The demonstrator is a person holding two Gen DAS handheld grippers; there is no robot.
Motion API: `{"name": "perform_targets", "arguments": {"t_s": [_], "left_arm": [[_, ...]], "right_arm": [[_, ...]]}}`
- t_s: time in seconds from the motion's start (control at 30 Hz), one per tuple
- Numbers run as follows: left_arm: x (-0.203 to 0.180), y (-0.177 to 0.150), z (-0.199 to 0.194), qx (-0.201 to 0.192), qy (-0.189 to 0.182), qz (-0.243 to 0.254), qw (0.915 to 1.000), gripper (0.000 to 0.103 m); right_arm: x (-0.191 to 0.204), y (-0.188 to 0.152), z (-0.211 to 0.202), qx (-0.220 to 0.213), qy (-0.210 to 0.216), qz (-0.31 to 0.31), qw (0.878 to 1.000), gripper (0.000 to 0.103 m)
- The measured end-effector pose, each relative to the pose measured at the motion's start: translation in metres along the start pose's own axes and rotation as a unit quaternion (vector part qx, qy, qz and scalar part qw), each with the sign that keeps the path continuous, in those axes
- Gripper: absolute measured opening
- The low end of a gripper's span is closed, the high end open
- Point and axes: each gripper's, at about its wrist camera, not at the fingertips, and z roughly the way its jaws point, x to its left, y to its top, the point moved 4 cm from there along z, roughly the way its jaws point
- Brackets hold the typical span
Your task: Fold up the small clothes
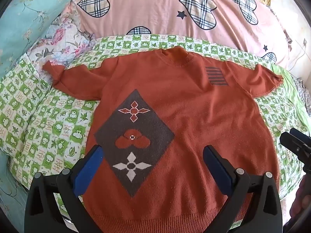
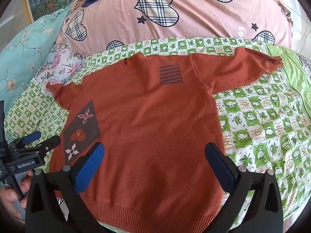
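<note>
Both grippers hanging wide open over the hem, left gripper (image 1: 152, 170) at the lower middle of its view, right gripper (image 2: 154, 167) likewise, gripping nothing. Orange sweater (image 1: 175, 101) lying face-up and flat, sleeves spread, across the centre of the green frog quilt (image 1: 48, 120), probably smoothed out for folding. Pink heart duvet (image 1: 155, 11) bunching along the top. Reading "GenRobot.AI" on the left gripper's body at the right view's lower left.
</note>
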Motion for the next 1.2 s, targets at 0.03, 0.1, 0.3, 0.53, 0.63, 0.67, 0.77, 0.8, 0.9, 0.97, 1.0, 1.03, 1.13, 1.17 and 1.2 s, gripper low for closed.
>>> {"name": "perform_targets", "arguments": {"t_s": [0.03, 0.1, 0.3, 0.53, 0.63, 0.67, 0.77, 0.8, 0.9, 0.97, 1.0, 1.03, 1.13, 1.17, 1.2], "left_arm": [[0.0, 0.0, 0.001, 0.0, 0.0, 0.0, 1.0, 0.102], [0.0, 0.0, 0.002, 0.002, 0.002, 0.0, 1.0, 0.102], [-0.001, -0.001, 0.007, 0.009, 0.002, 0.001, 1.0, 0.102], [-0.003, -0.002, 0.013, 0.014, 0.004, 0.007, 0.9999, 0.102], [-0.004, -0.001, 0.015, 0.017, 0.006, 0.01, 0.9998, 0.102], [-0.004, -0.002, 0.017, 0.019, 0.005, 0.01, 0.9998, 0.102], [-0.005, -0.002, 0.019, 0.022, 0.007, 0.012, 0.9997, 0.102], [-0.005, -0.002, 0.02, 0.023, 0.007, 0.013, 0.9996, 0.102], [-0.007, -0.002, 0.022, 0.026, 0.008, 0.014, 0.9995, 0.102], [-0.007, -0.002, 0.023, 0.028, 0.008, 0.015, 0.9995, 0.102], [-0.007, -0.002, 0.025, 0.03, 0.009, 0.015, 0.9994, 0.102], [-0.008, -0.001, 0.026, 0.031, 0.009, 0.015, 0.9994, 0.102], [-0.009, 0.0, 0.029, 0.035, 0.009, 0.015, 0.9992, 0.102], [-0.009, 0.0, 0.031, 0.036, 0.008, 0.016, 0.9992, 0.102], [-0.01, 0.0, 0.032, 0.037, 0.008, 0.017, 0.9991, 0.102]], "right_arm": [[0.0, 0.001, 0.0, 0.001, 0.0, 0.001, 1.0, 0.103], [-0.001, 0.003, 0.001, 0.003, 0.001, 0.001, 1.0, 0.103], [-0.001, -0.001, 0.005, 0.001, 0.0, 0.001, 1.0, 0.103], [0.003, -0.01, 0.011, 0.002, -0.001, 0.003, 1.0, 0.103], [-0.001, -0.004, 0.012, 0.009, 0.003, 0.01, 1.0, 0.103], [-0.002, -0.004, 0.013, 0.01, 0.004, 0.011, 1.0, 0.103], [-0.003, -0.004, 0.015, 0.014, 0.006, 0.015, 1.0, 0.103], [-0.004, -0.004, 0.016, 0.005, 0.0, 0.007, 1.0, 0.103], [-0.008, -0.003, 0.018, -0.012, -0.011, -0.008, 1.0, 0.103], [-0.009, -0.003, 0.02, -0.013, -0.012, -0.009, 1.0, 0.103], [-0.009, -0.002, 0.021, -0.012, -0.012, -0.007, 1.0, 0.103], [-0.01, -0.002, 0.022, -0.011, -0.012, -0.006, 1.0, 0.103], [-0.012, -0.003, 0.026, 0.006, -0.002, 0.01, 1.0, 0.103], [-0.013, -0.003, 0.027, 0.014, 0.002, 0.018, 1.0, 0.103], [-0.014, -0.003, 0.028, 0.016, 0.003, 0.021, 1.0, 0.103]]}}
